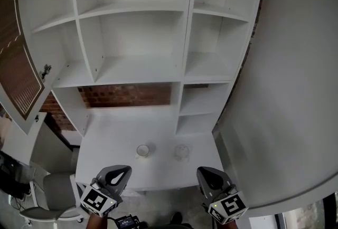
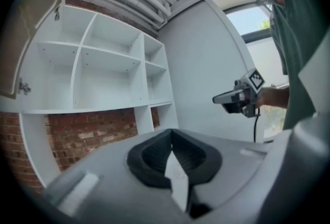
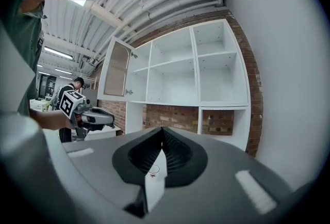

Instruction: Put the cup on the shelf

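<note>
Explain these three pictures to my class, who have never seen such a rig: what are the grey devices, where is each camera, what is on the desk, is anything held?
There is no robot: a person holds a gripping tool in each hand. The head view, from a camera on the person's head, looks down on the left tool and right tool. The other two pictures come from cameras riding on each tool, looking along its jaws. Ahead is a white shelf unit above a white desk. On the desk stand a white cup and, to its right, what looks like a clear glass. Both tools' jaws are shut with nothing between them, so nothing is held.
</note>
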The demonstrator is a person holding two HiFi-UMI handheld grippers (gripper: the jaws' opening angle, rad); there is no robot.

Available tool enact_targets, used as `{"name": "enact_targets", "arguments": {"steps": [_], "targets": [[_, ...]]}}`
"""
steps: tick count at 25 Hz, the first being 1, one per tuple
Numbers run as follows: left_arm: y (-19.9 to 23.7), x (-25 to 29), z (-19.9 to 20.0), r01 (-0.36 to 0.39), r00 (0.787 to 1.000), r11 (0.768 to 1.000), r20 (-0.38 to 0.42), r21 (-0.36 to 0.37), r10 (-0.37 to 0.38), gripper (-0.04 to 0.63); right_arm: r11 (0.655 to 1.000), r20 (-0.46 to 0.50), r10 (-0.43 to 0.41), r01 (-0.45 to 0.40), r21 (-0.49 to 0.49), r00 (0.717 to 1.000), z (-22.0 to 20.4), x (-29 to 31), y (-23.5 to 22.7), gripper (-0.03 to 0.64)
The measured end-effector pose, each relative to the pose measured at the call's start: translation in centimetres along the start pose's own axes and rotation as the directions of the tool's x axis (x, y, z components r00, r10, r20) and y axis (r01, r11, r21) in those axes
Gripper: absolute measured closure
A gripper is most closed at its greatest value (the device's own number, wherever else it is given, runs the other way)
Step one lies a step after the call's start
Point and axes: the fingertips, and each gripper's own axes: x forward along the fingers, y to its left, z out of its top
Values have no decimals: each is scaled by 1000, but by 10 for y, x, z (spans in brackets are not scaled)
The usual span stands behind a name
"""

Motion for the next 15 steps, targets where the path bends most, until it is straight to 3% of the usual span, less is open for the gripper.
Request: {"name": "enact_targets", "arguments": {"steps": [9,15], "targets": [[-11,31,-2,-105,994,994,-38,-7,105,592,995,-10,104,-104,9,994,-16,12,-46,611],[-9,34,-8,-127,990,992,-69,-6,126,592,991,-11,130,-129,33,991,-25,23,-52,610]]}}
